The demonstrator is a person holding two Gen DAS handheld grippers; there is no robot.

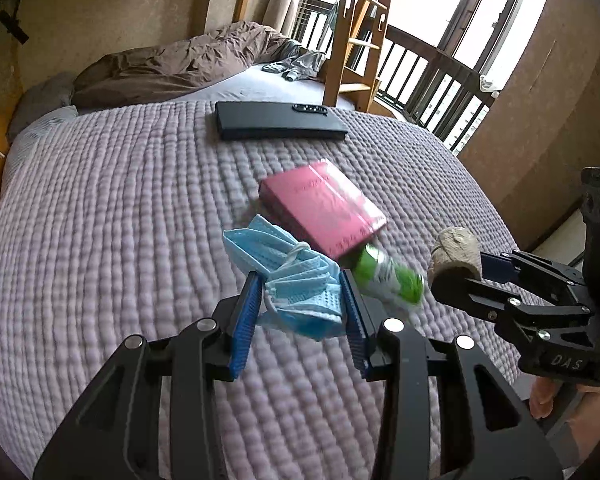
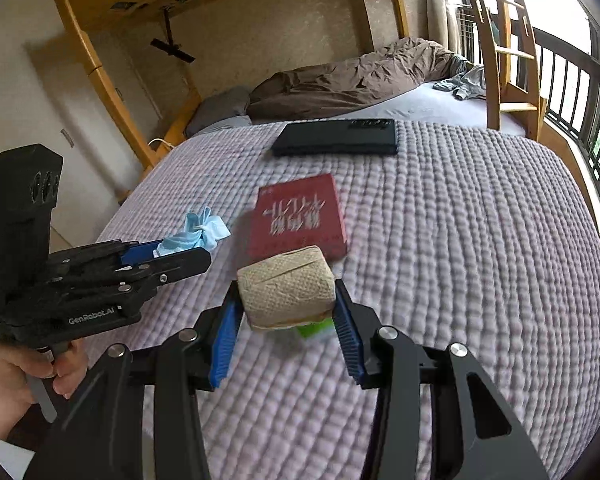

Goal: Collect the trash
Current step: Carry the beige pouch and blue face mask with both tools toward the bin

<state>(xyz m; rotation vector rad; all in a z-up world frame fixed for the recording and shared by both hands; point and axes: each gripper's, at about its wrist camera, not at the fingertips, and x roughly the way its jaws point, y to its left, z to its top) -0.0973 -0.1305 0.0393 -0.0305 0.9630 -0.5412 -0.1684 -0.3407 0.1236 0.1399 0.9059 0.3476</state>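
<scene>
The crumpled blue face mask (image 1: 296, 284) is clamped between the blue pads of the left tongs (image 1: 300, 312), held above the quilted bed cover (image 1: 120, 220). The flattened beige paper roll (image 2: 286, 290) is clamped in the right tongs (image 2: 286, 320), also clear of the bed. A green-and-white bottle (image 1: 388, 280), blurred, lies below the roll toward the bed's middle. A pink-red book (image 2: 300, 216) lies just beyond it; its title characters are not legible. A black case (image 2: 336, 138) lies near the far edge. The left tool body reads "GenRobot.AI".
</scene>
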